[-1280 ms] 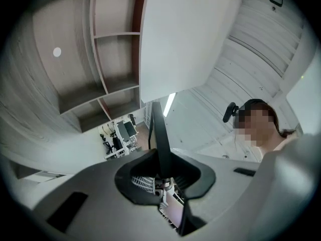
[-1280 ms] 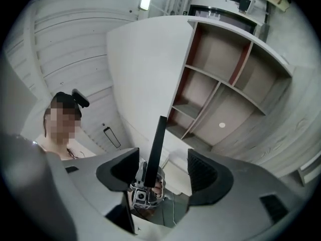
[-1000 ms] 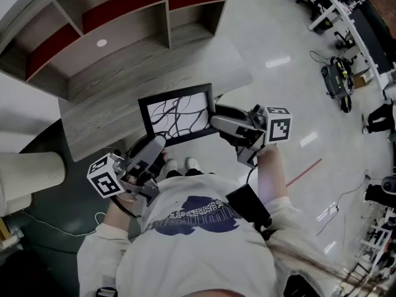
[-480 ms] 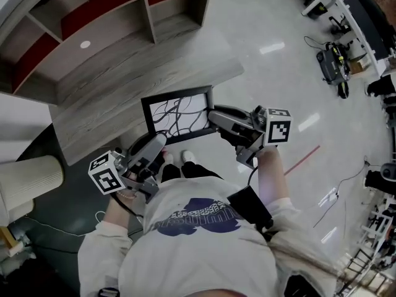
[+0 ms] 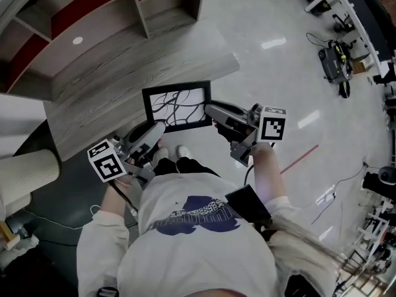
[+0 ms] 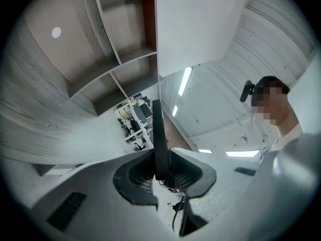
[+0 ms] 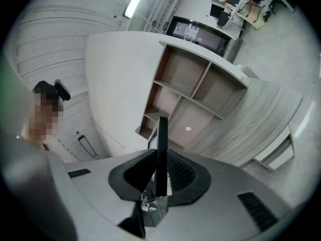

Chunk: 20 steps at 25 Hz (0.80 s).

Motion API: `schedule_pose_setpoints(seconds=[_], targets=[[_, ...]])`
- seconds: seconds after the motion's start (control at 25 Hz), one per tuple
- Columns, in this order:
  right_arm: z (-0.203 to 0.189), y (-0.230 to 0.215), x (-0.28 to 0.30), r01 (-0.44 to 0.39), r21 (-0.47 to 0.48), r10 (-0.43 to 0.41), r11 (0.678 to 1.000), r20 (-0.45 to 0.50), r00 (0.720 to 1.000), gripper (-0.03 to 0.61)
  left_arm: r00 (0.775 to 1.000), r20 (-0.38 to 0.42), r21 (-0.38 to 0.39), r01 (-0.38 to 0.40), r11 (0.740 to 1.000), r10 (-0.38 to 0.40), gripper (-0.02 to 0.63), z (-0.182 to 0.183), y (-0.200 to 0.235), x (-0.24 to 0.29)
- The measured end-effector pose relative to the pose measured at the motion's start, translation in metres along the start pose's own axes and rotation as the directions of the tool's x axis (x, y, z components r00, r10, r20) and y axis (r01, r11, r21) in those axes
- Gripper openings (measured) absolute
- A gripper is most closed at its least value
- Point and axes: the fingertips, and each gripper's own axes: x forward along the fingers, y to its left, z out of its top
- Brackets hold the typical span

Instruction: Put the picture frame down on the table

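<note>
Because the left gripper [image 5: 156, 130] covers the lower left corner of the picture frame [image 5: 177, 106] and the right gripper [image 5: 209, 111] overlaps its right side, the head view leaves both held spots out of sight. Person's torso [image 5: 198, 240] fills the lower half of that view. From the left gripper view only a thin black edge of the frame [image 6: 157, 134] shows, same from the right gripper view [image 7: 162, 149]; the picture itself is not seen there. Cannot tell whether the frame's underside touches the table [image 5: 124, 67].

Frame sits at the table's near edge, far side overlapping the wood grain, near side over the floor [image 5: 260, 73] just ahead of the shoes [image 5: 176, 154]. Picture face turned up toward the head camera. Long axis runs left to right, roughly along the table's edge.

Left gripper [image 6: 161, 170]: jaws have just been easing wider, frame edge between the pads and in contact. Right gripper [image 7: 160, 187]: jaws have just been closing, clamped on the frame edge.

Against a second ago: frame looks slightly smaller and lower; both grippers have gone down with it.
</note>
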Motion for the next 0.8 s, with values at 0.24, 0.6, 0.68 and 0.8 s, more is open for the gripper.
schedule_pose_setpoints(seconds=[0.24,0.6,0.68,0.8], targets=[[-0.009,-0.021,0.028,0.057,0.036,-0.057,0.998,-0.007,0.998,0.067,0.994,-0.02,0.011,-0.107,0.994,0.107,0.097,0.006,0.04,-0.012],[-0.017,-0.092,0.086,0.215,0.089,-0.216,0.972,-0.007,0.976,0.066,0.977,-0.104,-0.02,-0.188,0.982,0.185,0.12,0.033,0.136,-0.029],[-0.01,-0.121,0.113,0.237,0.114,-0.24,0.965,0.013,0.971,0.067,0.971,-0.142,-0.02,-0.195,0.981,0.19,0.124,0.052,0.176,-0.027],[-0.007,-0.148,0.136,0.288,0.137,-0.295,0.948,0.036,0.955,0.067,0.961,-0.192,-0.013,-0.206,0.978,0.2,0.13,0.066,0.216,-0.027]])
